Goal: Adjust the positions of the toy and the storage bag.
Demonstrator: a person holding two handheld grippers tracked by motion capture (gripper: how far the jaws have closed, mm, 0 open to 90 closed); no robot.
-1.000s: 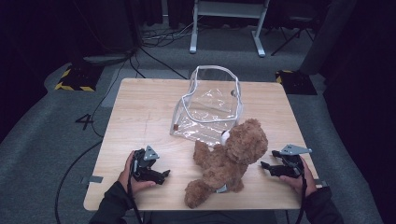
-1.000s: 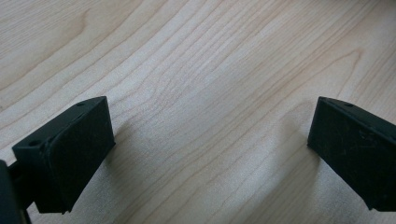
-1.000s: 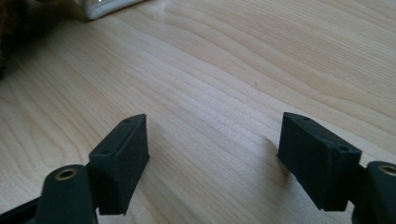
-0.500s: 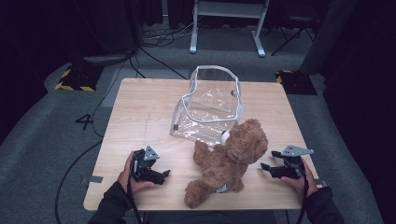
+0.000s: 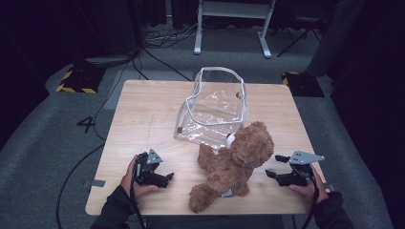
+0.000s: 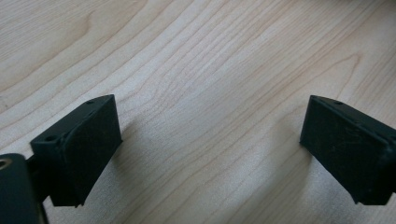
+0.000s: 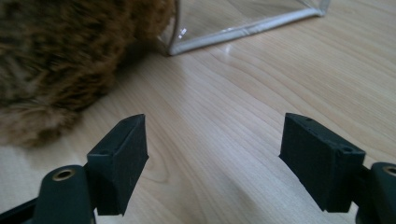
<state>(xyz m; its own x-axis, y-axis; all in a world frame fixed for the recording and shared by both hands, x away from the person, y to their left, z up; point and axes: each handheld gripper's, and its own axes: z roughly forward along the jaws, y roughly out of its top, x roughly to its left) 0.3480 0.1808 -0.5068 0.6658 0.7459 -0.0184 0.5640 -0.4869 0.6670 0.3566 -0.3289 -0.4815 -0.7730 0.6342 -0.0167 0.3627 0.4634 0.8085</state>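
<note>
Beside right gripper (image 7: 212, 154): teddy bear (image 7: 65, 60).

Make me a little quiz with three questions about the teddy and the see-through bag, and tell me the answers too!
1. Where does the teddy bear lie?
A. inside the clear bag
B. on the table, between the two grippers
C. on the floor

2. What colour is the teddy bear?
A. brown
B. white
C. blue

3. How do the fingers of the right gripper stand?
A. shut on the bear
B. shut on the bag
C. open, with nothing between them

Answers:
1. B, the high view shows it on the wooden table, with the left gripper on one side and the right gripper on the other, just in front of the clear bag.
2. A, its fur is brown all over.
3. C, the right gripper view shows bare wood between the spread fingers.
</note>
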